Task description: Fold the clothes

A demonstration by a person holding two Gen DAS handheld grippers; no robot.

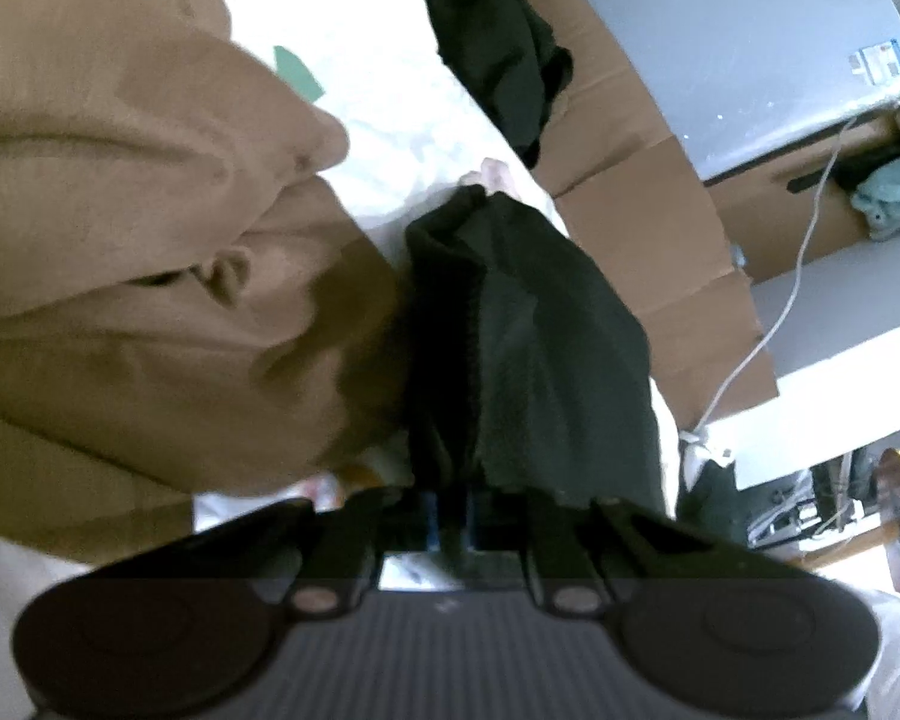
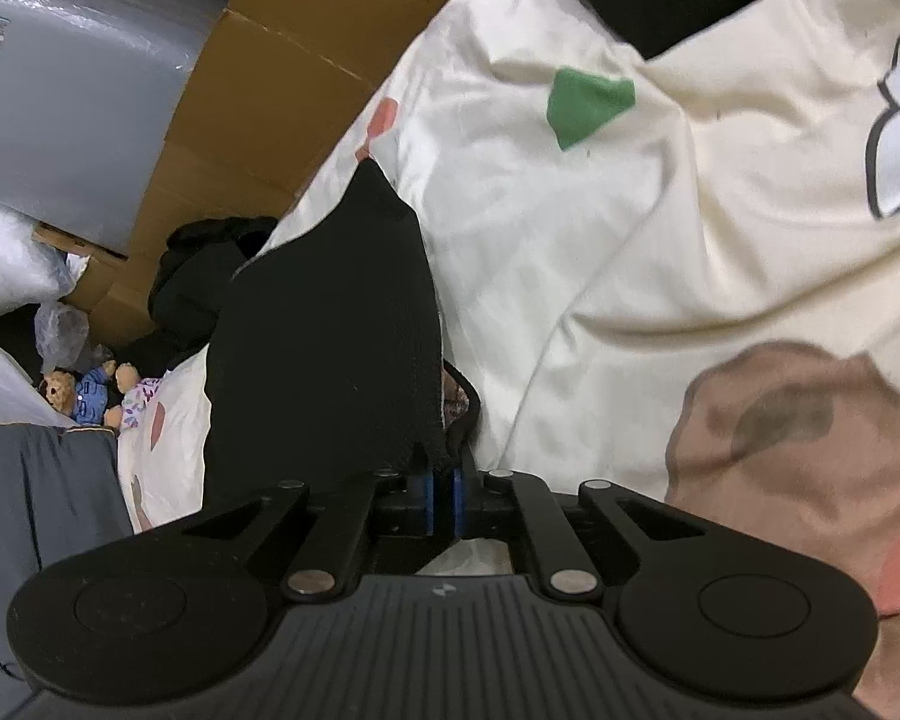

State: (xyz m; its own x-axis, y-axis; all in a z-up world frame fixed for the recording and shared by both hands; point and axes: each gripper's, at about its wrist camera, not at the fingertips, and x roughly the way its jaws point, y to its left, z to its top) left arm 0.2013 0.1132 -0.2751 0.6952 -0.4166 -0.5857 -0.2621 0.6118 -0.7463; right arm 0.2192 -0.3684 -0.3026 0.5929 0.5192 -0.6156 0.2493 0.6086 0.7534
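My left gripper (image 1: 453,516) is shut on a black garment (image 1: 528,348), which hangs out from the jaws above the cream patterned bedsheet (image 1: 402,114). A tan garment (image 1: 120,252) lies bunched on the sheet to the left of it. My right gripper (image 2: 444,498) is shut on the black garment (image 2: 330,336), whose fabric rises from the blue pads (image 2: 459,501) and drapes over the left finger. The bedsheet (image 2: 660,228) fills the right wrist view to the right.
Another dark garment (image 1: 498,42) lies at the sheet's far edge. Cardboard boxes (image 1: 648,210) and a grey panel (image 1: 750,42) stand beyond the bed, with a white cable (image 1: 798,276). In the right wrist view a teddy bear (image 2: 84,390) and a grey cushion (image 2: 36,498) lie left.
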